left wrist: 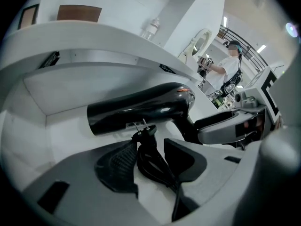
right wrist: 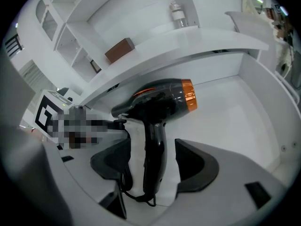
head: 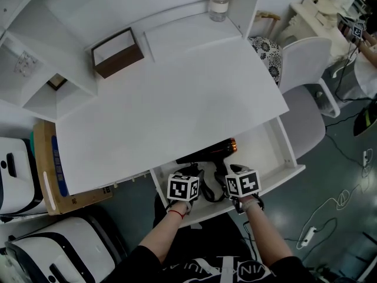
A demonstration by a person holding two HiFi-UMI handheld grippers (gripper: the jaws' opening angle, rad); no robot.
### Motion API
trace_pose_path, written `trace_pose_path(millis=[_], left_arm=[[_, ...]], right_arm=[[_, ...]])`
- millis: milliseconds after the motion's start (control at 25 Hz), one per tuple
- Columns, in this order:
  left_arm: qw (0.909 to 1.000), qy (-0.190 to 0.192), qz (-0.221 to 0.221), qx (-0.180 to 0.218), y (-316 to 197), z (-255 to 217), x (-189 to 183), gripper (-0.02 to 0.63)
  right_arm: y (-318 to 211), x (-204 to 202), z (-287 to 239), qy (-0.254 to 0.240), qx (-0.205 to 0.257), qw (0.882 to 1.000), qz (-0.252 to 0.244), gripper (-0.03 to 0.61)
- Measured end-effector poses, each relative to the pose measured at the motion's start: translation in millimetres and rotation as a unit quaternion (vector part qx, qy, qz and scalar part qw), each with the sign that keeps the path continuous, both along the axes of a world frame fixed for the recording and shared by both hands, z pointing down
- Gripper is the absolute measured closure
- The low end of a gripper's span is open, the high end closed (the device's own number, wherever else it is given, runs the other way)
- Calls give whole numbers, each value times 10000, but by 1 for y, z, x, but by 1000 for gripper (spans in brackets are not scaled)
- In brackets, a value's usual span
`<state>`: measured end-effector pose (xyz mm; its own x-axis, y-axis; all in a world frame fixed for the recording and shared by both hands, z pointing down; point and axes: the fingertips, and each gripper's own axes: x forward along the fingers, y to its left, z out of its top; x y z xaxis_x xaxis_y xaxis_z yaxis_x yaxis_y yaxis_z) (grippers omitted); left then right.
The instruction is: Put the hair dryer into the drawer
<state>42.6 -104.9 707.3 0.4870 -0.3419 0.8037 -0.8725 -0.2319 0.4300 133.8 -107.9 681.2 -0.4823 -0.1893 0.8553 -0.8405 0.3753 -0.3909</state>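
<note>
Head view: the left gripper (head: 187, 178) and right gripper (head: 234, 175), each in a hand, sit over the open drawer (head: 290, 152) under a white desk (head: 177, 99). The black hair dryer (head: 207, 151) lies inside the drawer. Left gripper view: the jaws are apart, and the coiled cord (left wrist: 151, 161) lies loose between them. Right gripper view: the jaws are wide apart on either side of the dryer's handle (right wrist: 154, 145), not touching it.

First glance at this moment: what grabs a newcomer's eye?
A glossy black hair dryer with an orange ring lies in the open white drawer under the white desk. The right gripper stands open around its handle; the left gripper, also open, straddles its coiled black cord.
</note>
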Motion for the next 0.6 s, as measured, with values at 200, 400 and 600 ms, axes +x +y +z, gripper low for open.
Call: trace_pose_path(millis=[200,400,600], left_arm=[[9982,-194,560,-108,8,3,5,364],[9899,-485,1269,-412,23,7,6,294],[9878,-564,1370,-483,30,4,0,282]], right_arm=[[6,-3,-9,-91,93,9999,94,305],[9,-4,-17,-124,164,9996,201,305],[11,-6,-24,-184,277,9991,259,305]])
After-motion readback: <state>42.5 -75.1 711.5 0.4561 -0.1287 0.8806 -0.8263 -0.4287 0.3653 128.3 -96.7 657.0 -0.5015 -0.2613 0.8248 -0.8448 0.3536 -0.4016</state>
